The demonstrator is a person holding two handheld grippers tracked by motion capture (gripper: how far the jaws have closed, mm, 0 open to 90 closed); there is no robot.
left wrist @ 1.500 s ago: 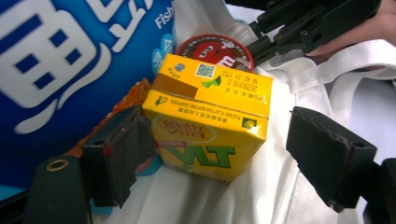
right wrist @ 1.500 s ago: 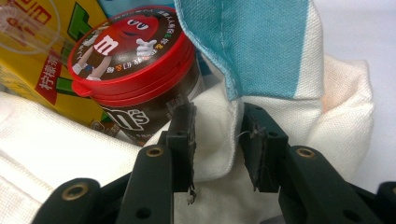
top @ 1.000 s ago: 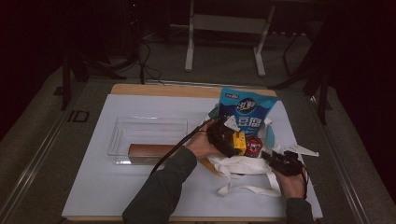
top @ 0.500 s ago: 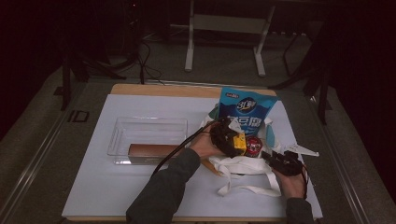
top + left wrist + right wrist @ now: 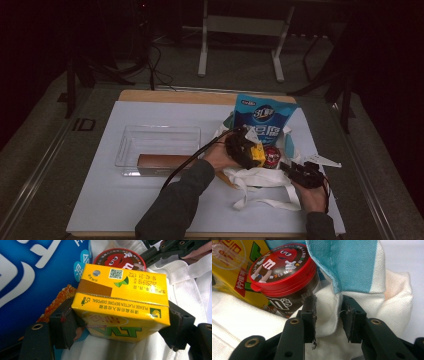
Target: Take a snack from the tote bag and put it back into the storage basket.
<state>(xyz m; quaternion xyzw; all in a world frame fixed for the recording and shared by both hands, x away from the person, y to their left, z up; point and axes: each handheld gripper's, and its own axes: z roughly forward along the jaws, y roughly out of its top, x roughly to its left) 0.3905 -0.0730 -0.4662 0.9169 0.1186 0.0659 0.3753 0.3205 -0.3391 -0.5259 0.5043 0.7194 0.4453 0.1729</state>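
Note:
My left gripper (image 5: 120, 325) has a yellow drink carton (image 5: 122, 302) between its jaws. The jaws have just been closing, and both pads (image 5: 176, 325) now press on the carton's sides. Behind the carton stand a red-lidded chocolate tub (image 5: 120, 260) and a blue snack bag (image 5: 37, 272). In the high view this gripper (image 5: 247, 150) holds the carton (image 5: 258, 154) over the mouth of a white cloth bag (image 5: 260, 177). My right gripper (image 5: 329, 312) is shut on a fold of the bag's rim (image 5: 328, 307), just beside the tub (image 5: 284, 277). In the high view the right gripper (image 5: 296, 170) is at the bag's right side.
A clear plastic tray (image 5: 157, 137) sits left of the bag on the white mat (image 5: 110, 200). A long brown box (image 5: 162, 161) lies along the tray's near side. The blue snack bag (image 5: 264, 120) stands up out of the cloth bag, whose straps (image 5: 270, 202) trail toward the mat's front edge.

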